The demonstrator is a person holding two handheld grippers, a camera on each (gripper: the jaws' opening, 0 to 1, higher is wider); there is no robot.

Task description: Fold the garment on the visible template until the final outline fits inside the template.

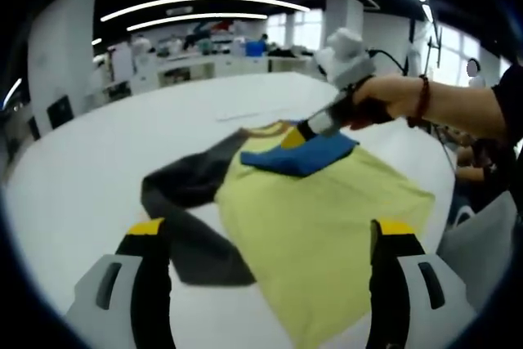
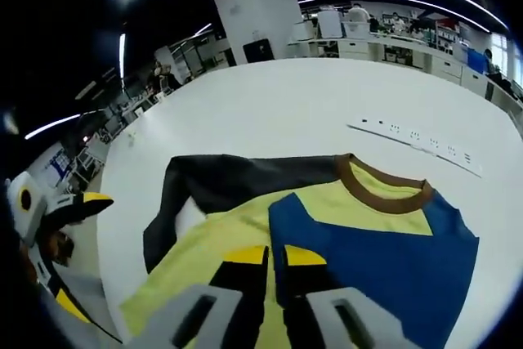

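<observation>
Shirt [image 1: 319, 218], yellow, blue and dark grey with a brown collar [image 2: 384, 190], lies partly folded on the white table [image 1: 73, 177]. Left gripper [image 1: 274, 239] hovers near it, jaws wide apart and empty. Right gripper [image 2: 276, 259], jaws nearly together, pinches the shirt's blue panel [image 2: 384, 271]. A power strip [image 2: 417, 145] lies beyond the collar.

Bright ceiling strip lights [image 1: 192, 2] wash the white table [image 2: 310, 96] evenly, shadows soft, edges fisheye-bent and blurred.
</observation>
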